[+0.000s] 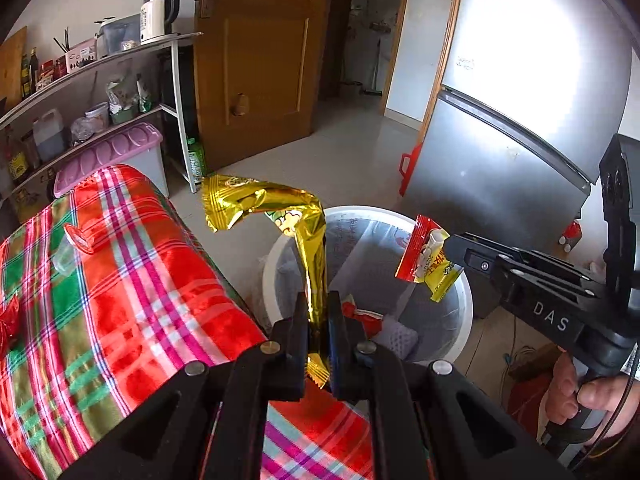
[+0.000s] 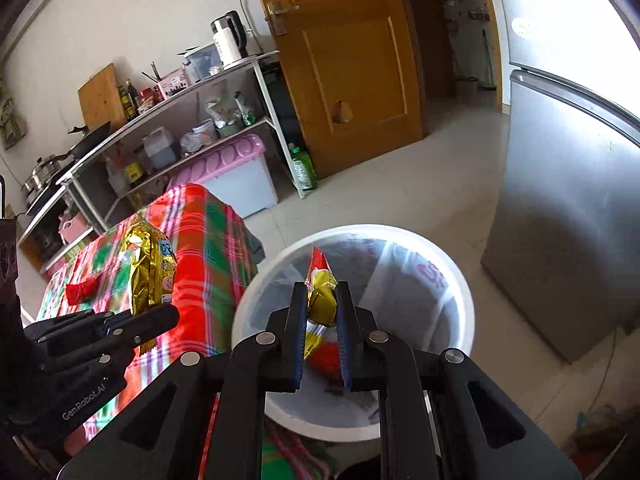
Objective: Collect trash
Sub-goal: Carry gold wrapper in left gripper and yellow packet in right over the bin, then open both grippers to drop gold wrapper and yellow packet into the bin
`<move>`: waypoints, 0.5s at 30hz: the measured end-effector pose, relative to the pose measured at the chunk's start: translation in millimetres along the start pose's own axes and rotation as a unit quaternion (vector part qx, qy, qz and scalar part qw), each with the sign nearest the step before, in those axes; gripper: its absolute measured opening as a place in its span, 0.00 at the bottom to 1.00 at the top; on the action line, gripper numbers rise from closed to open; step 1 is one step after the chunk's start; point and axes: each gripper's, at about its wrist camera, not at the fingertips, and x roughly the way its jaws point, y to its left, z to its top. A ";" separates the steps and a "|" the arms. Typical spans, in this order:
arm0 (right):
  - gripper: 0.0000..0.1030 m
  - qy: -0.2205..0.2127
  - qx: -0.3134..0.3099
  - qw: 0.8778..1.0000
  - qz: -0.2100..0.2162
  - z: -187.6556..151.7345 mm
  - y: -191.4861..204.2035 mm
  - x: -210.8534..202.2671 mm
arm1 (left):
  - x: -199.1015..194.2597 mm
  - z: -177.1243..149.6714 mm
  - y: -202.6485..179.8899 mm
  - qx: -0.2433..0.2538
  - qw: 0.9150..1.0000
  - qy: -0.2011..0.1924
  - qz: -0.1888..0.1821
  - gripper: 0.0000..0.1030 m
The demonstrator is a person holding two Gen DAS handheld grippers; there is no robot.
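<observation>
My left gripper [image 1: 318, 312] is shut on a long gold foil wrapper [image 1: 308, 240] that stands up and bends left, at the edge of the white bin [image 1: 466, 304]. The same left gripper [image 2: 154, 316] and gold wrapper [image 2: 148, 272] show at the left of the right wrist view, over the plaid cloth. My right gripper [image 2: 322, 292] is shut on a red and yellow snack wrapper [image 2: 320, 288], directly above the lined white bin [image 2: 460, 280]. From the left wrist camera, that right gripper [image 1: 448, 248] holds the red and yellow wrapper [image 1: 430, 260] over the bin's right rim.
A red, green and pink plaid cloth [image 1: 120, 288] covers the table, with red scraps [image 1: 78, 238] lying on it. Trash lies in the bin's bottom. A silver fridge [image 1: 520, 140] stands right, a wooden door [image 1: 260, 60] behind, shelves [image 1: 80, 80] and a pink-lidded box [image 1: 112, 152] at left.
</observation>
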 end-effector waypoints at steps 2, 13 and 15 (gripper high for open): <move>0.13 0.006 0.001 1.000 -0.013 -0.9 -8.7 3.7 | 9.3 0.6 -6.2 0.002 1.000 0.008 0.000 0.08; 0.14 0.026 0.004 0.999 -0.046 -6.3 -30.6 24.4 | 31.8 -1.2 -19.0 -0.002 0.999 0.032 0.006 0.09; 0.15 0.033 0.003 0.999 -0.043 -6.7 -31.9 29.2 | 32.6 -1.2 -18.6 -0.005 0.999 0.032 0.007 0.10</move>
